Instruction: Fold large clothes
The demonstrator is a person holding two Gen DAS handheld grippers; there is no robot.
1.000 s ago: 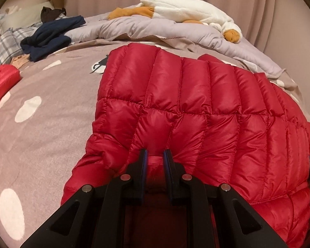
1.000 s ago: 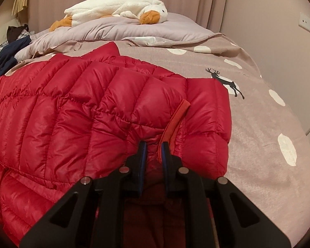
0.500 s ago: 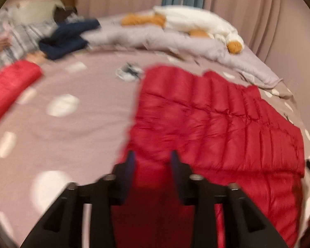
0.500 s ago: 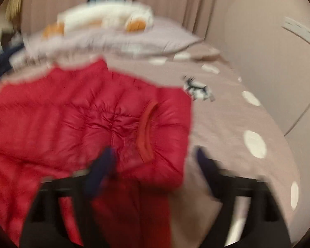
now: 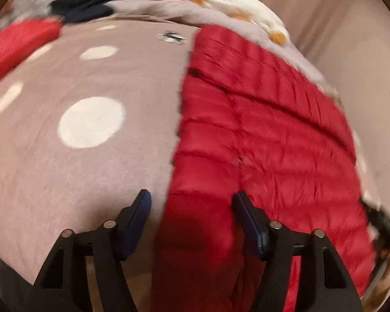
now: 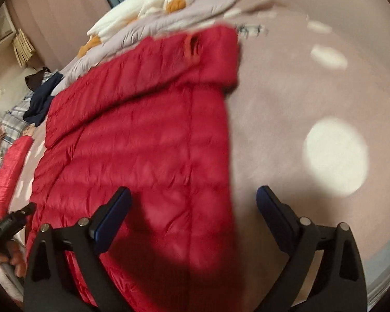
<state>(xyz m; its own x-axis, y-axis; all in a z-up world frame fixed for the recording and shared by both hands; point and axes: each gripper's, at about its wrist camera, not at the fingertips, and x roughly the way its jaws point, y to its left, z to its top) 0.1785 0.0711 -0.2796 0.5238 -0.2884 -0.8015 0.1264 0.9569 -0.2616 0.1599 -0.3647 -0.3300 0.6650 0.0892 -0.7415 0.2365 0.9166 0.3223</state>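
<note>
While both pairs of jaws stand spread with nothing between them, the red down jacket (image 5: 260, 135) lies flat on the bed.

The left gripper (image 5: 192, 202) hangs above the jacket's left edge, its dark blue pads (image 5: 136, 218) wide apart on black angular arms; the right gripper (image 6: 193, 200) straddles the jacket's right edge the same way, one finger over red fabric, the other over bare cover. The jacket is glossy, puffy, stitched into horizontal quilted channels, folded into a long rectangle with an orange-lined opening (image 6: 193, 45) near its far end. Under it stretches a soft mauve bedspread (image 5: 65, 171) with white dots. Beyond lie a rumpled lilac duvet (image 6: 169, 18), a white-and-orange plush toy (image 6: 153, 0), and a dark navy garment (image 5: 88, 0).
</note>
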